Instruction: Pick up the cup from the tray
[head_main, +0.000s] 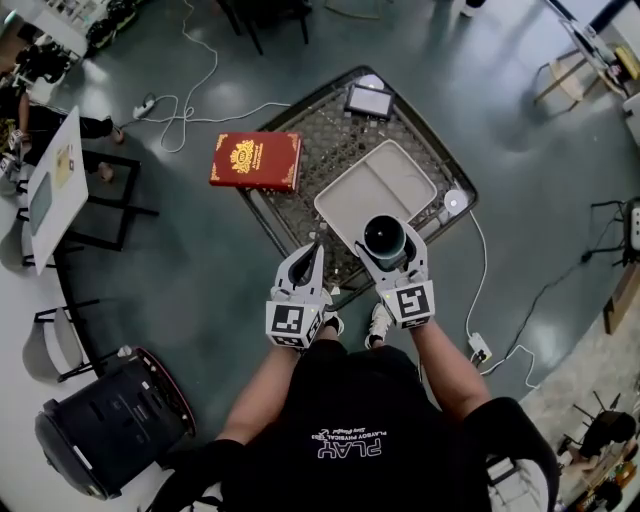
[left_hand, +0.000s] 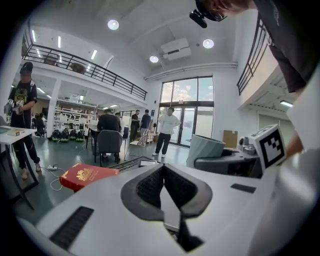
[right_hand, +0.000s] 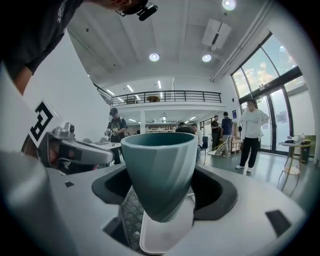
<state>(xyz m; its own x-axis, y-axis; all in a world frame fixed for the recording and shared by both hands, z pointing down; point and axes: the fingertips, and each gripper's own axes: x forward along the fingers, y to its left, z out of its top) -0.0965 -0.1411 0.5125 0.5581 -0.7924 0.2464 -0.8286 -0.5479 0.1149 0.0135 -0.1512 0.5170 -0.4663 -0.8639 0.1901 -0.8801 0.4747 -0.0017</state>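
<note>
My right gripper (head_main: 386, 246) is shut on a dark teal cup (head_main: 384, 237), which it holds upright over the near edge of the beige tray (head_main: 372, 187). In the right gripper view the cup (right_hand: 161, 165) fills the space between the jaws, and the tray (right_hand: 167, 235) shows below its base, apart from it. My left gripper (head_main: 316, 248) hovers just left of the cup, shut with nothing in it. In the left gripper view its pads (left_hand: 150, 185) meet, and the cup (left_hand: 204, 149) stands to the right.
The tray lies on a dark mesh table (head_main: 300, 215). A red book (head_main: 256, 160) overhangs the table's left corner. A small tablet (head_main: 369, 100) sits at the far corner and a white round device (head_main: 456, 201) at the right. Cables and a power strip (head_main: 478, 348) lie on the floor.
</note>
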